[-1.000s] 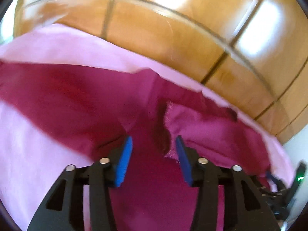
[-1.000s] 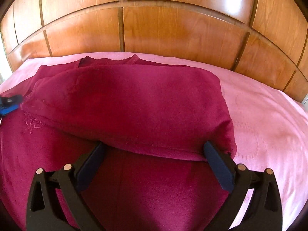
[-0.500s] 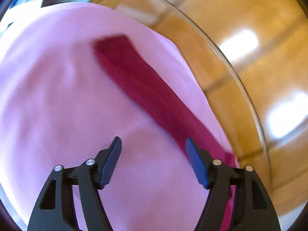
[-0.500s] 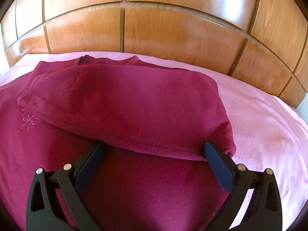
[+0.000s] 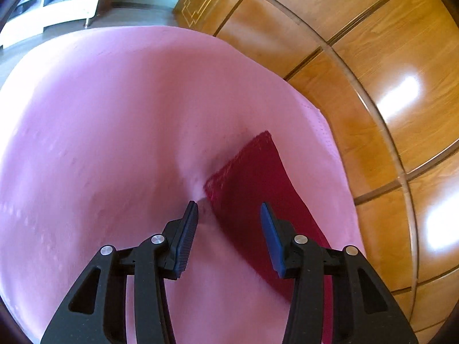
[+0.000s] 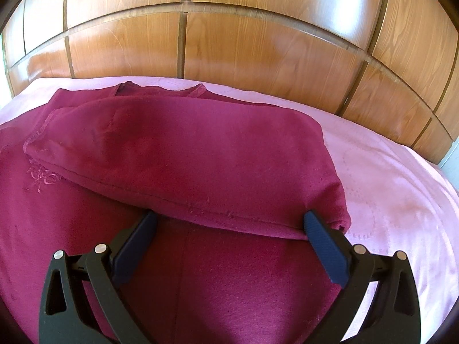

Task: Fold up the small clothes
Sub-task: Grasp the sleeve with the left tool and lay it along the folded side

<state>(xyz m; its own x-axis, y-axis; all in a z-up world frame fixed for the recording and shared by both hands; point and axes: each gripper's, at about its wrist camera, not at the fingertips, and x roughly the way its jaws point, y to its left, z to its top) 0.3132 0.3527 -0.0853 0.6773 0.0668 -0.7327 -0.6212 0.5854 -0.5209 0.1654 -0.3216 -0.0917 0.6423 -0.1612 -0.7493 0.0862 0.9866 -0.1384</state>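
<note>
A dark red garment (image 6: pixel 178 177) lies on the pink bed sheet (image 6: pixel 396 189), its right sleeve or side folded across the body. My right gripper (image 6: pixel 228 226) is wide open just above it, at the hem of the folded part, holding nothing. In the left wrist view a long red sleeve (image 5: pixel 258 195) lies stretched out on the pink sheet (image 5: pixel 114 132). My left gripper (image 5: pixel 229 218) is open, low over the sleeve near its cuff end, the cloth between the fingers but not pinched.
A glossy wooden headboard (image 6: pixel 229 46) runs along the far edge of the bed and shows on the right of the left wrist view (image 5: pixel 387 71). Beyond the bed's far end there is floor and white furniture (image 5: pixel 57 3).
My left gripper has swung left from the garment body out to the sleeve and now sits close over its cuff end. My right gripper has stayed open in place.
</note>
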